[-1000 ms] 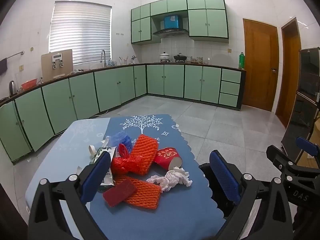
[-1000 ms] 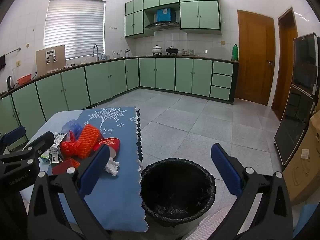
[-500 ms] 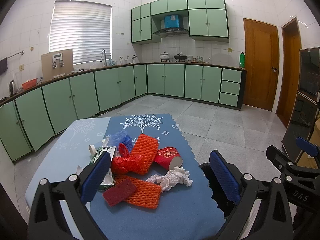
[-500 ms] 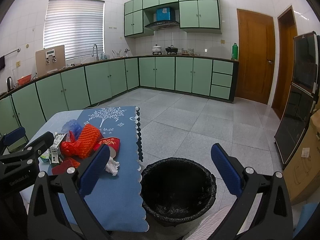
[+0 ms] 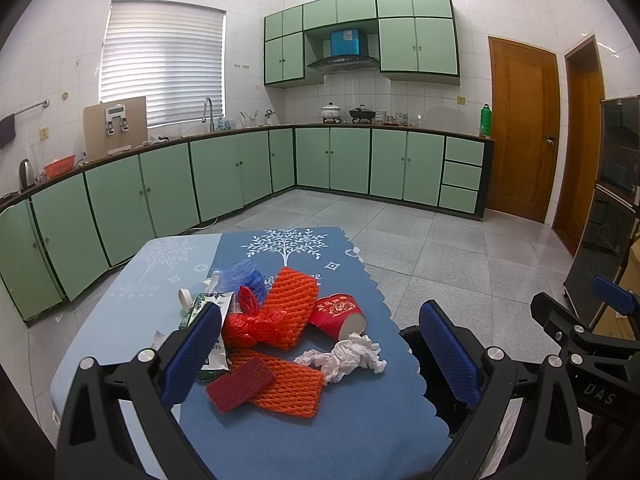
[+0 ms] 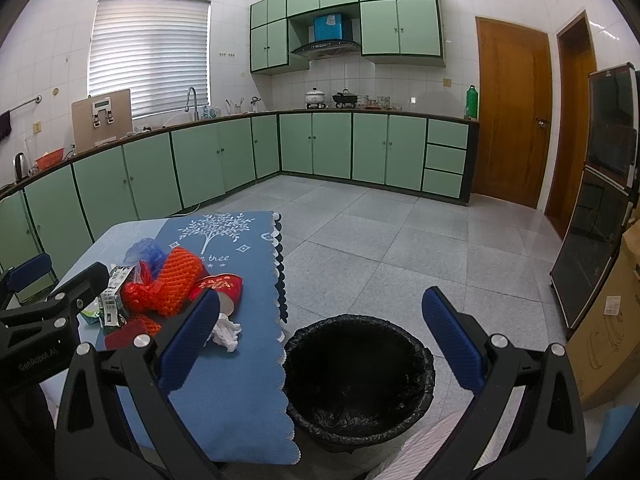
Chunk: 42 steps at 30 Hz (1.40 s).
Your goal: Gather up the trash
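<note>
Lying piled: two orange nets [image 5: 282,384], one cup [image 5: 338,314].

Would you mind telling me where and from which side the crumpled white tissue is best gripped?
I would pinch the crumpled white tissue across its bulkier right-hand wad, coming straight down from above with the left claw. It lies loose and flat on the blue tablecloth, apart from the red paper cup, with clear cloth on its near side.

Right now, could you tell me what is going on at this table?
A person holds two grippers over a pile of trash, collecting it for the bin on the floor beside the table. The left gripper and right gripper are both open and empty. Nothing is picked up yet: the crumpled tissue, red cup and orange foam nets lie on the cloth.
</note>
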Each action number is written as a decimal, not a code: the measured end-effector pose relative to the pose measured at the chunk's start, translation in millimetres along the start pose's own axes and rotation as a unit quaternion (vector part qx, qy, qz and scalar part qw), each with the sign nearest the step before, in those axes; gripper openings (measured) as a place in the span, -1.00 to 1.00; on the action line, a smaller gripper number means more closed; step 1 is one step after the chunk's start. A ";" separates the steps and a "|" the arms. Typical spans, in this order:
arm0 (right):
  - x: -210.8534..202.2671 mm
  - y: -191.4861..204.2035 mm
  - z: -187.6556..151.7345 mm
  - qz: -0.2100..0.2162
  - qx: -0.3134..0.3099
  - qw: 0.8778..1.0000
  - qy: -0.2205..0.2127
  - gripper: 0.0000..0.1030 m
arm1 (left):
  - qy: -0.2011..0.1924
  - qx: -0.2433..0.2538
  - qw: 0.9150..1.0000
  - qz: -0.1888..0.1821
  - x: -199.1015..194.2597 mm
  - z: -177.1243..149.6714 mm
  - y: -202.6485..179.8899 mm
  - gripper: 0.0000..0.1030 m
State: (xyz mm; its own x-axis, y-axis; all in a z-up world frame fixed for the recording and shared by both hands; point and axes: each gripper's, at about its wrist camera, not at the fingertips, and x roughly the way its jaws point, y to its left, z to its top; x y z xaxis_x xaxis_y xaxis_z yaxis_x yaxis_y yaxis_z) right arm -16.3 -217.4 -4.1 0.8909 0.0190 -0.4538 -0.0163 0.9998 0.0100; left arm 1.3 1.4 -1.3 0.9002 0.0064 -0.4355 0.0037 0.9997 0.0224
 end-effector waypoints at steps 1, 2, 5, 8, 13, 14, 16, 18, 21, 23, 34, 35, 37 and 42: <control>0.0 0.4 0.3 0.000 0.000 1.000 0.000 0.91 | 0.000 0.000 1.000 0.000 -0.1 0.0 0.1 0.88; -0.2 0.6 0.6 0.000 0.000 1.000 0.000 0.91 | 0.000 0.000 1.000 0.000 0.0 0.0 0.1 0.88; 0.0 0.3 0.8 0.000 0.000 1.000 0.000 0.91 | 0.000 0.000 1.000 0.000 0.2 0.1 0.2 0.88; 0.0 0.3 1.0 0.000 0.000 1.000 0.000 0.91 | 0.000 0.000 1.000 0.000 0.3 0.4 0.6 0.88; -0.2 0.6 1.2 0.000 -0.001 1.000 0.001 0.91 | 0.000 0.000 1.000 0.000 0.2 0.4 0.8 0.88; -0.2 0.5 0.9 0.001 0.000 1.000 0.000 0.91 | 0.000 0.000 1.000 0.000 0.2 0.4 0.9 0.88; -0.4 1.3 1.7 0.001 -0.001 1.000 0.000 0.91 | 0.000 0.000 1.000 0.001 0.3 0.6 0.9 0.88; -0.2 1.2 1.8 0.001 -0.001 1.000 0.001 0.91 | 0.000 0.000 1.000 0.000 0.3 0.6 0.8 0.88; -0.1 1.3 1.5 0.001 -0.001 1.000 0.001 0.91 | 0.000 0.000 1.000 0.000 0.3 0.5 0.8 0.88; -0.1 1.4 1.3 0.001 -0.001 1.000 0.001 0.91 | 0.000 0.000 1.000 0.000 0.2 0.5 0.9 0.88; -0.3 1.5 1.4 0.001 -0.001 1.000 0.001 0.91 | 0.000 -0.001 1.000 0.000 0.3 0.9 2.0 0.88; -0.6 1.7 1.8 0.000 -0.001 1.000 0.001 0.91 | 0.001 -0.001 1.000 0.000 0.4 0.9 1.9 0.88; -0.3 1.6 1.4 0.001 -0.002 1.000 0.001 0.91 | 0.001 -0.002 1.000 0.000 0.4 1.1 2.4 0.88; -0.4 1.7 1.6 0.001 -0.002 1.000 0.000 0.91 | 0.001 -0.004 1.000 0.001 0.7 1.4 3.8 0.88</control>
State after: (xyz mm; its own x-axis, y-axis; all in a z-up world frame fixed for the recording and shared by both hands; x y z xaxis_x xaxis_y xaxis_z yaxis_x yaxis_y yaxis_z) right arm -16.0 -215.8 -2.4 0.8906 0.0201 -0.4543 -0.0190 0.9998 0.0070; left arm 2.6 5.1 -0.3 0.8994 0.0079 -0.4371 -0.0012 0.9999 0.0156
